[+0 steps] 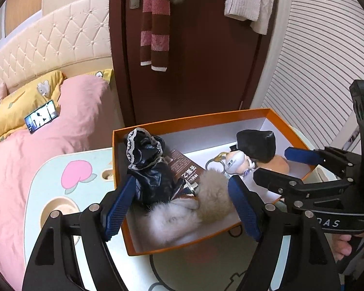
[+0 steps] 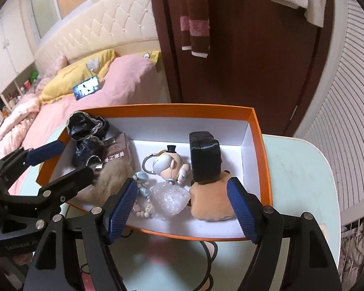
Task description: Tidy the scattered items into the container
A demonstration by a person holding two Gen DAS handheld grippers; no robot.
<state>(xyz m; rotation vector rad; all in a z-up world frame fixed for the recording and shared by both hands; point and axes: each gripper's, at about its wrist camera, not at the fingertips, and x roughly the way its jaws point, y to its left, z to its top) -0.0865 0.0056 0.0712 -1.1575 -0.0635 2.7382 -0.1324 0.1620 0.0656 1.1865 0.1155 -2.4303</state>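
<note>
Both tools, left (image 1: 182, 201) and right (image 2: 182, 203), wide open, empty, over orange box (image 2: 259, 145) holding trinkets.

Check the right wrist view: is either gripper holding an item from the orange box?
No. The right gripper and left gripper both stand open above the orange box, with nothing between their pads.

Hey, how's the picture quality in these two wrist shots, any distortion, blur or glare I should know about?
Left wrist view: strong fisheye bending of the door and black corners; the orange box is sharp; small green flare at the right edge. Right wrist view: same bending on the slatted wall; the tabletop close to the lens looks soft; no harsh glare, even indoor light.
</note>
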